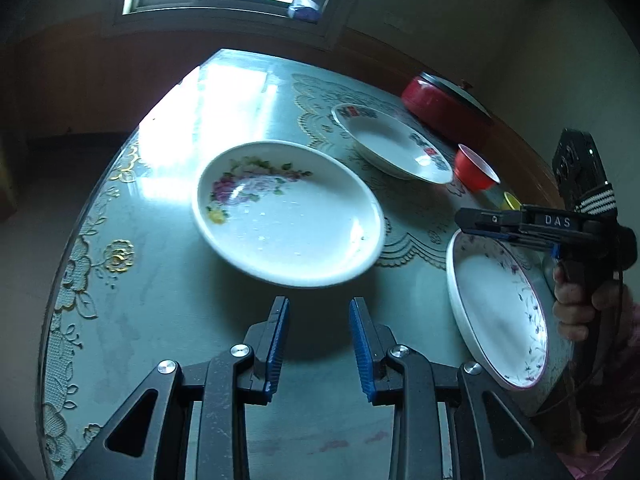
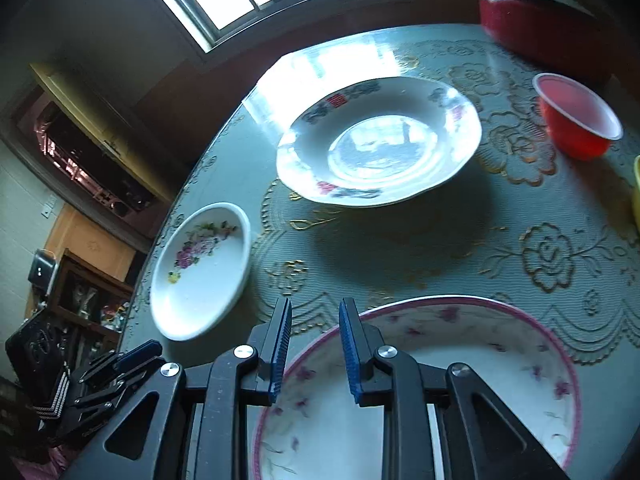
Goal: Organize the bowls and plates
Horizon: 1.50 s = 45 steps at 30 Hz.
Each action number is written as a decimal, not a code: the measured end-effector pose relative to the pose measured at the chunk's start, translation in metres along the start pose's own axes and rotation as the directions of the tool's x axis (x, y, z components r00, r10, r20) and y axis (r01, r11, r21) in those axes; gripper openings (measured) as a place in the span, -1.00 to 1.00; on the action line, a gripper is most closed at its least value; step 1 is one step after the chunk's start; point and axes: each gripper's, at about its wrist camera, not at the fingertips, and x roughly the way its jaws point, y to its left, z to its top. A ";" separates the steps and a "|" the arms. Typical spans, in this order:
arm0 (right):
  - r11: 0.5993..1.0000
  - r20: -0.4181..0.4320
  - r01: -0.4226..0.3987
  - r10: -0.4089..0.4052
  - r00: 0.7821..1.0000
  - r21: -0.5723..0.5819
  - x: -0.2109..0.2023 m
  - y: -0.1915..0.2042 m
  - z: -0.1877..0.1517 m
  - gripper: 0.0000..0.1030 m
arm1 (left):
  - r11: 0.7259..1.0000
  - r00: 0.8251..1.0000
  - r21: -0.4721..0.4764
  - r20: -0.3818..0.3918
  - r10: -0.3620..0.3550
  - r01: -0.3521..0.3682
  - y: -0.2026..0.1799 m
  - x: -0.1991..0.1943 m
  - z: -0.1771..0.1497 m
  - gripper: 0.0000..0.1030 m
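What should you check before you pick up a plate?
1. Left gripper open: ok, nothing between its fingers.
2. Right gripper open: ok, fingers apart.
3. Rose plate free to grab: ok, nothing on it, near rim just ahead of the left gripper.
4. Pink-rimmed plate under the right gripper: ok, empty.
5. Red cup out of the way: ok, apart from the plates.
6. Rose plate dry: cannot tell, small specks show.

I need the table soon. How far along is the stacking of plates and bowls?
Nothing looks stacked yet. The rose plate, the red-and-blue patterned plate, the pink-rimmed plate and the red bowl all sit apart on the table. Nothing is in hand: the left claw and the right claw are open and empty. All gathering remains.
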 end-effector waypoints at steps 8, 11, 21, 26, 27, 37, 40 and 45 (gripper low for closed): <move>0.995 -0.080 -0.104 0.102 0.992 -0.014 0.044 0.040 0.006 -0.54 | 0.991 0.997 -0.111 0.036 0.075 -0.071 0.048 -0.002 0.017 -0.43; 0.994 -0.093 -0.112 0.111 0.989 -0.008 0.057 0.048 0.009 -0.54 | 0.987 0.997 -0.148 0.026 0.073 -0.068 0.061 0.004 0.026 -0.47; 0.998 -0.098 -0.058 0.056 0.994 -0.024 0.074 0.053 0.012 -0.56 | 0.991 0.995 -0.102 0.036 0.089 -0.085 0.072 0.018 0.055 -0.47; 0.999 -0.100 -0.043 0.042 0.994 -0.006 0.075 0.048 0.014 -0.56 | 0.990 0.994 -0.096 0.025 0.107 -0.105 0.075 0.025 0.062 -0.47; 0.999 -0.088 -0.044 0.045 0.995 0.010 0.070 0.044 0.015 -0.56 | 0.991 0.994 -0.089 0.033 0.104 -0.100 0.073 0.024 0.066 -0.50; 0.951 0.115 0.049 -0.088 0.989 0.304 0.002 -0.055 0.061 -0.45 | 0.998 0.999 0.053 0.031 -0.035 0.033 0.007 0.060 0.142 -0.50; 0.910 0.135 0.046 -0.111 0.985 0.413 0.000 -0.091 0.075 -0.44 | 0.997 0.997 0.026 -0.026 -0.068 0.068 -0.006 0.091 0.167 -0.32; 0.869 0.140 0.036 -0.120 0.983 0.493 0.011 -0.130 0.095 -0.38 | 0.998 0.991 -0.003 -0.116 -0.060 0.060 -0.018 0.145 0.194 -0.15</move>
